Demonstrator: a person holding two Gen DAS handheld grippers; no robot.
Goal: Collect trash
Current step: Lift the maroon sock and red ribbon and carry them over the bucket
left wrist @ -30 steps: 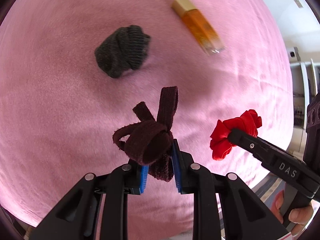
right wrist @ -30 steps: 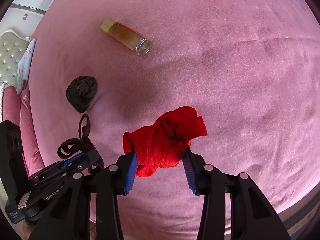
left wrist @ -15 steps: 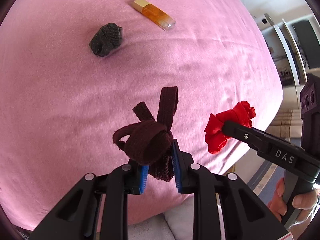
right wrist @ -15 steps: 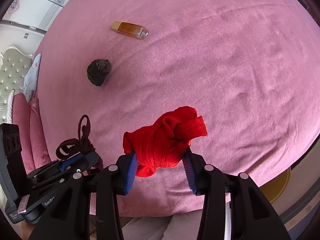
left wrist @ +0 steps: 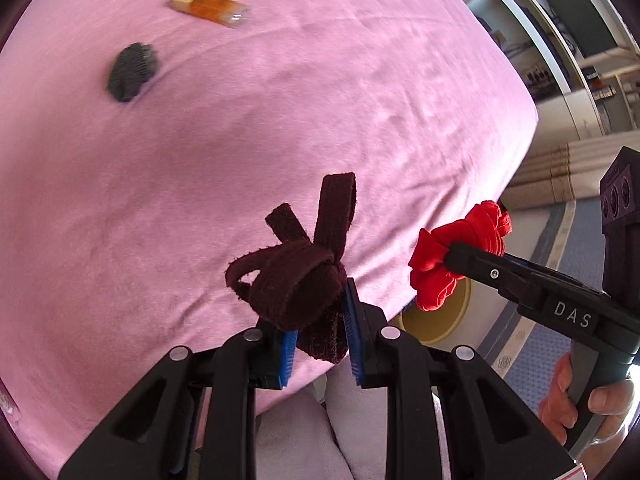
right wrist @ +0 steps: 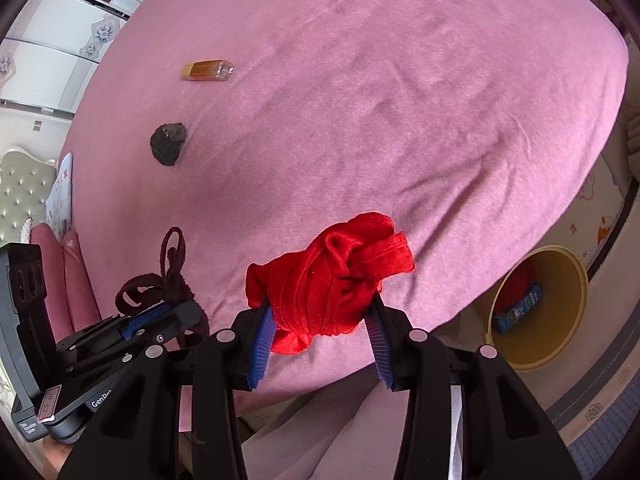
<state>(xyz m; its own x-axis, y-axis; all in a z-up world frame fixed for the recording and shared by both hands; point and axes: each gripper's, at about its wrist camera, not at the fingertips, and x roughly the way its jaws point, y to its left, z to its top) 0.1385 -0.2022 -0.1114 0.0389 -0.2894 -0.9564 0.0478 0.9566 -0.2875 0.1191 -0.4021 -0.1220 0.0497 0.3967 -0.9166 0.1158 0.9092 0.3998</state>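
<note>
The left gripper (left wrist: 320,340) pinches a knotted dark maroon cloth strip (left wrist: 296,280) between its blue pads, the loose ends of the strip sticking up above the knot. The right gripper (right wrist: 320,338) is clamped on a bunched red cloth (right wrist: 332,280), which bulges out above its pads. Both are held over the near edge of a bed covered in a pink blanket (right wrist: 400,100).

Far back on the blanket, to the left, lie a dark grey wad of fabric (right wrist: 168,144) and, beyond it, a small amber bottle with a gold cap (right wrist: 208,70) on its side; the two are apart from each other.

On the floor just off the bed's near right corner stands a yellow bin (right wrist: 560,320), open at the top, with a blue packet (right wrist: 518,312) and something red inside. A hand (left wrist: 592,412) grips the right gripper's handle.
</note>
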